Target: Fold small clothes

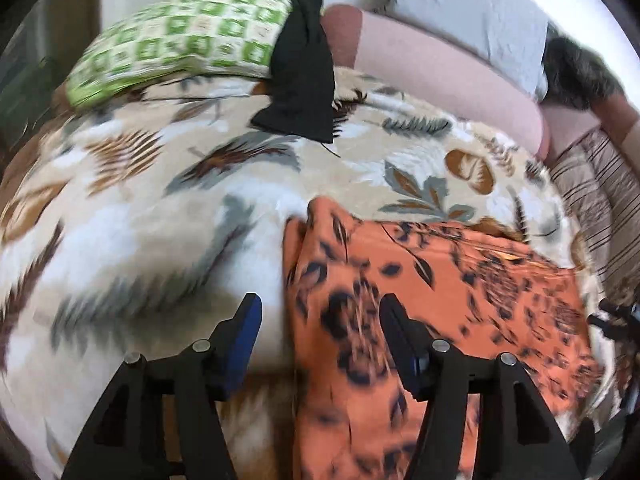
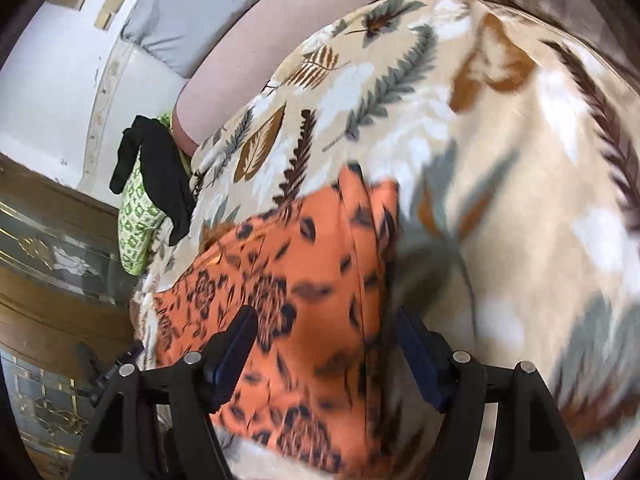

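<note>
- An orange floral garment [image 1: 432, 292], partly folded, was seen lying on a leaf-patterned blanket [image 1: 160, 208].
- Both the left gripper [image 1: 320, 328] and the right gripper [image 2: 324, 340] were held open above it, gripping nothing.
- An edge grasp was judged to be needed next.

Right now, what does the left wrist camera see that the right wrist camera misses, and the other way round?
Only the left wrist view shows the striped cloth at the bed's far right edge and a dark furry thing beyond the grey pillow.

Only the right wrist view shows the wooden door with patterned glass and small frames on the wall.

Both show the orange flowered garment lying on the leaf-print blanket, the black garment draped over the green checked pillow, and open fingers above the orange cloth.
</note>
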